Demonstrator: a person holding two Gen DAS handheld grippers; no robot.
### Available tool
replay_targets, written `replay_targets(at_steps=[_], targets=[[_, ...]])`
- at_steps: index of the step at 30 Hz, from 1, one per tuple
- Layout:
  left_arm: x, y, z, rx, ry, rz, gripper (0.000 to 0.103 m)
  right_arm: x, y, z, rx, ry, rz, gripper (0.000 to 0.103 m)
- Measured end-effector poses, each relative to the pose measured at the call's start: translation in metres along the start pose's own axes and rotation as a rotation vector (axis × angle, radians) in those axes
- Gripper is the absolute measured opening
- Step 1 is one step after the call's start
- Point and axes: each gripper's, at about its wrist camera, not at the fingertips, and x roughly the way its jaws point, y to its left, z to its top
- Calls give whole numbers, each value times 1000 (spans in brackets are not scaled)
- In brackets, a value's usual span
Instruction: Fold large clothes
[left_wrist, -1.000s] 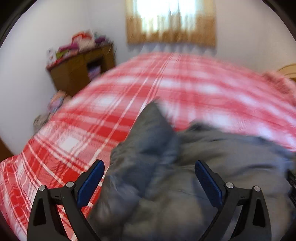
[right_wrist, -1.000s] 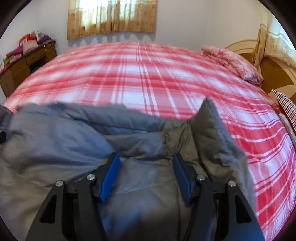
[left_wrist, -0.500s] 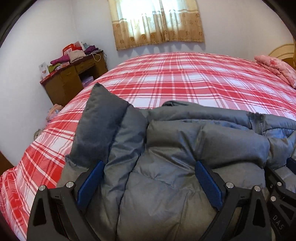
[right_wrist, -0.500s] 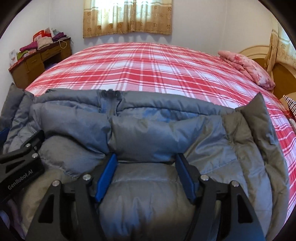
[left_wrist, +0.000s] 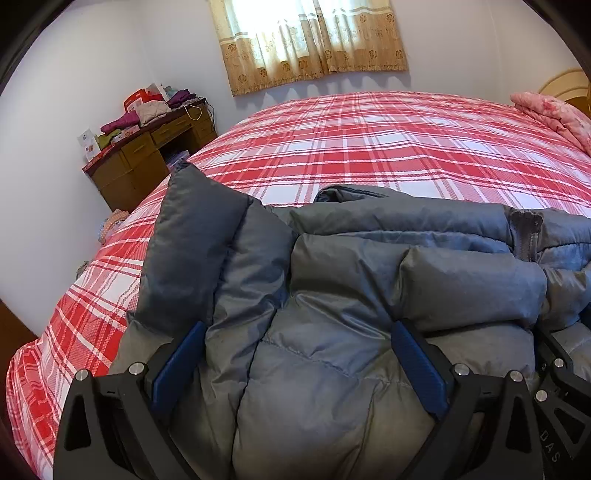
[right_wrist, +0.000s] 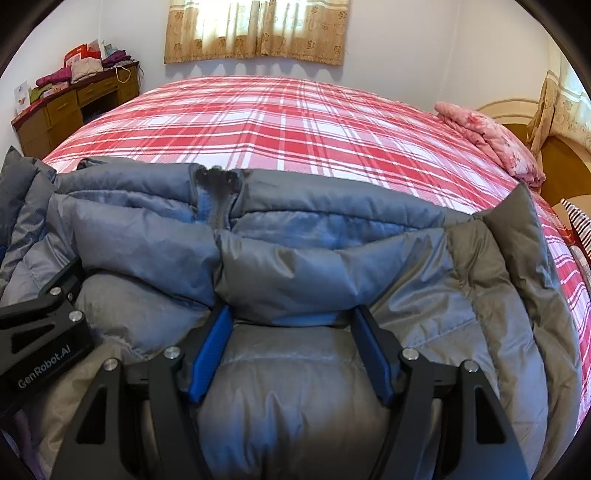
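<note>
Now both sets of jaws stand apart, nothing clamped: left gripper (left_wrist: 295, 354) wide, right gripper (right_wrist: 291, 343) narrower, grey puffer jacket (left_wrist: 332, 295) bulging between each pair. Versus a second ago the jacket is spread flatter and wider, motion blur gone. It lies folded on the near edge of the red plaid bed (left_wrist: 369, 147), zipper (right_wrist: 218, 184) at its far edge.

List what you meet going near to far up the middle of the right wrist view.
right gripper → grey puffer jacket → jacket zipper → red plaid bedspread → curtain
</note>
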Motion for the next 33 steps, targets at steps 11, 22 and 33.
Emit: replay_targets(at_steps=[11,22,33], targets=[[4,-4,3,7,20,-2,101,2,2,1,-11,4,-14,71],[-104,112,-70,-148,-87,3,101,-99,-7,-58,-27,-81,33,84],[-72,135,-120,-355,53,-144,101,-82,13,-93,-81,-97,-23,85]])
